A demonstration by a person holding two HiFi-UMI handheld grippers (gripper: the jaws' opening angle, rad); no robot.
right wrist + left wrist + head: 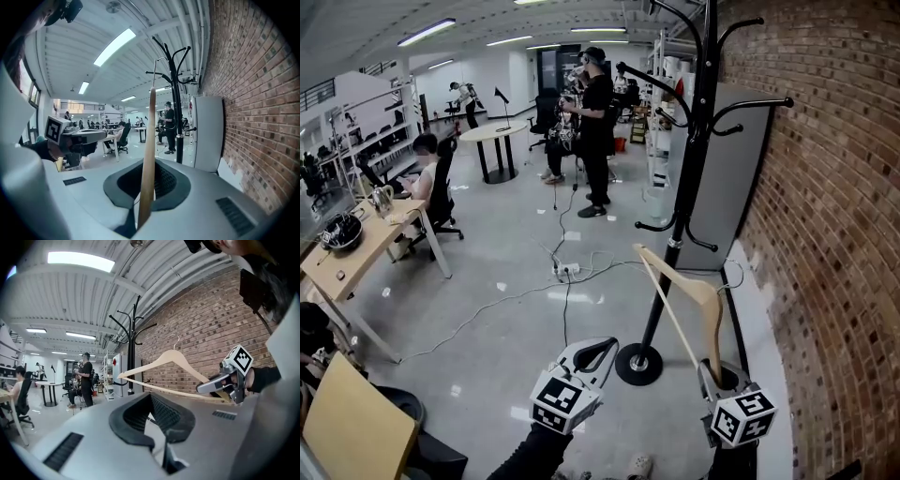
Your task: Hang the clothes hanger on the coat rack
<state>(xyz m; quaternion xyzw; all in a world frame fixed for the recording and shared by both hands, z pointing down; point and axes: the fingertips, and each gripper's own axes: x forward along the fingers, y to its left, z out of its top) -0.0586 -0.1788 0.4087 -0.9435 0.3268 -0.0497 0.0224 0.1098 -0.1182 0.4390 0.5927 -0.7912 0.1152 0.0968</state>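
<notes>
Where brick wall [834,234] meets glossy floor [516,272] by the coat rack [689,178], the right gripper [713,368] clamps the hanger [694,298] in its fingers; the left gripper [605,347] has its fingers closed, empty.

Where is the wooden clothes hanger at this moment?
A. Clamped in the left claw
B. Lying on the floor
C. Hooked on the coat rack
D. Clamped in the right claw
D: the right gripper view shows the right claw shut on the hanger, whose hook is on none of the arms of the coat rack.
</notes>
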